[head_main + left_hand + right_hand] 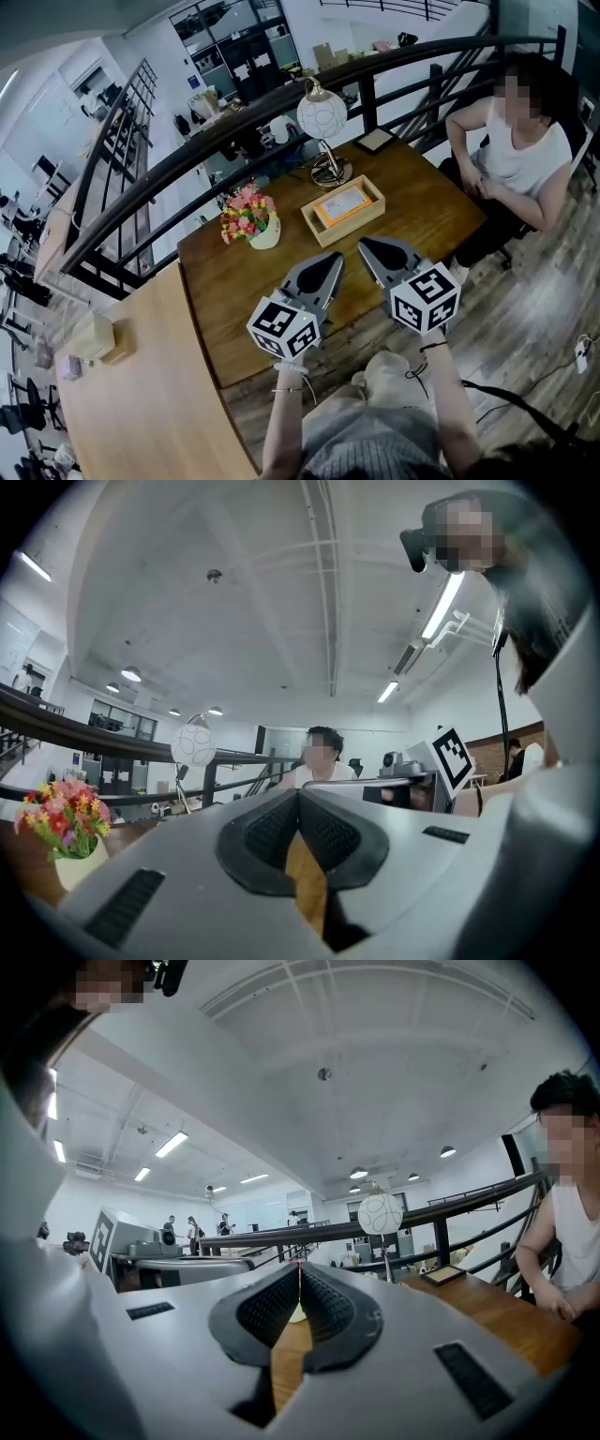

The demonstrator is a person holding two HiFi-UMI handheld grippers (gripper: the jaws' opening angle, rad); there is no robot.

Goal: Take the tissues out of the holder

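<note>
Both grippers are held side by side over the near edge of the dark wooden counter. Bare forearms reach up from the bottom of the head view, and the tapered grey noses point away towards the far side. The left gripper has its fingers pressed together at the tips with nothing between them. Its ribbed black pads meet in a thin seam, and only brown counter wood shows through the gap lower down. The right gripper is likewise closed and empty. Each has a smooth matte shell and carries a white cube printed with black squares at the rear.

The tissue holder, a shallow rectangular tray of pale wood, sits on the counter just beyond the fingertips, apart from both. Inside lies a flat pack, probably the tissues, white with an orange border. A cream pot of bright flowers stands to its left, and a lamp with a round white shade stands behind
</note>
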